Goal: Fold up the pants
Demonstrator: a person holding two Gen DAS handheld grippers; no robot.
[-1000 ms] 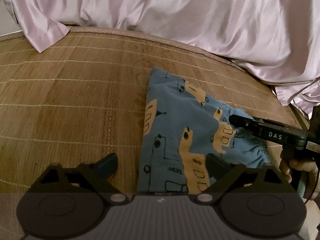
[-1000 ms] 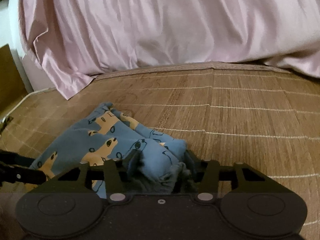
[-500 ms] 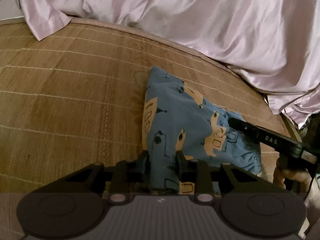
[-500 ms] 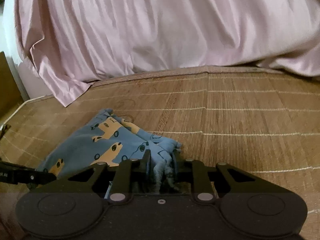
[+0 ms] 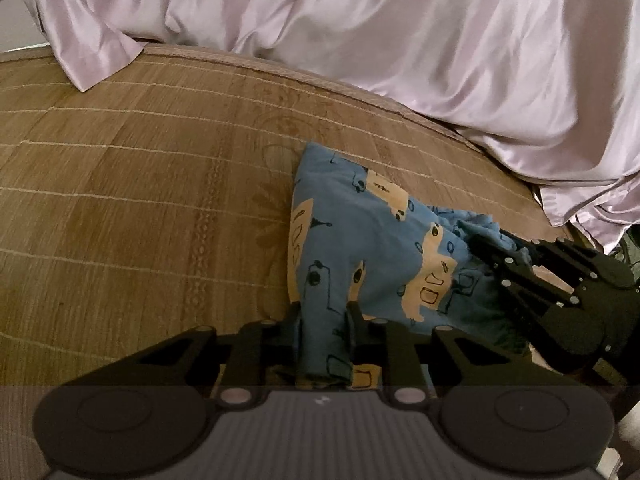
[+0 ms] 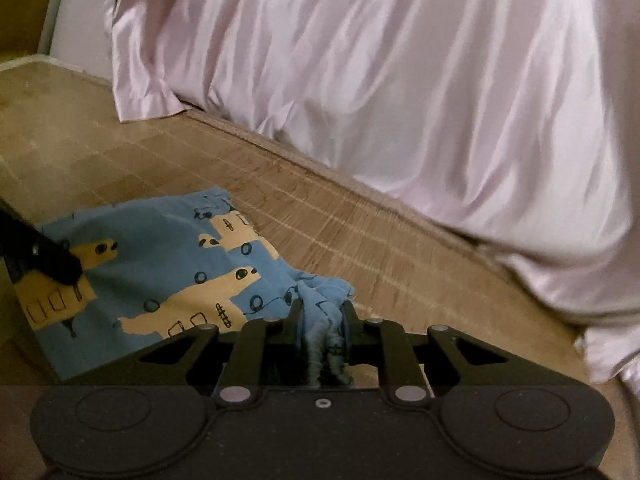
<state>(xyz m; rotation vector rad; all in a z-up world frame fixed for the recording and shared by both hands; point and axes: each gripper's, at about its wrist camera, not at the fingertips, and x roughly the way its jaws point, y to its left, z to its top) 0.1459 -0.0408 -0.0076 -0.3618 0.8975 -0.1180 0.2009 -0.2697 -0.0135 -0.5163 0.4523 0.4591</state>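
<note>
While the blue pants (yellow print) lie on the woven mat below the pink sheet, left gripper and right gripper jaws each clamp a bunched edge.

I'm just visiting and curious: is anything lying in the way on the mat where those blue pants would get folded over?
Nothing visible does. Both the left gripper and right gripper are already shut on the pants. The woven mat beyond them looks bare up to the pink sheet draped at its far edge.
</note>
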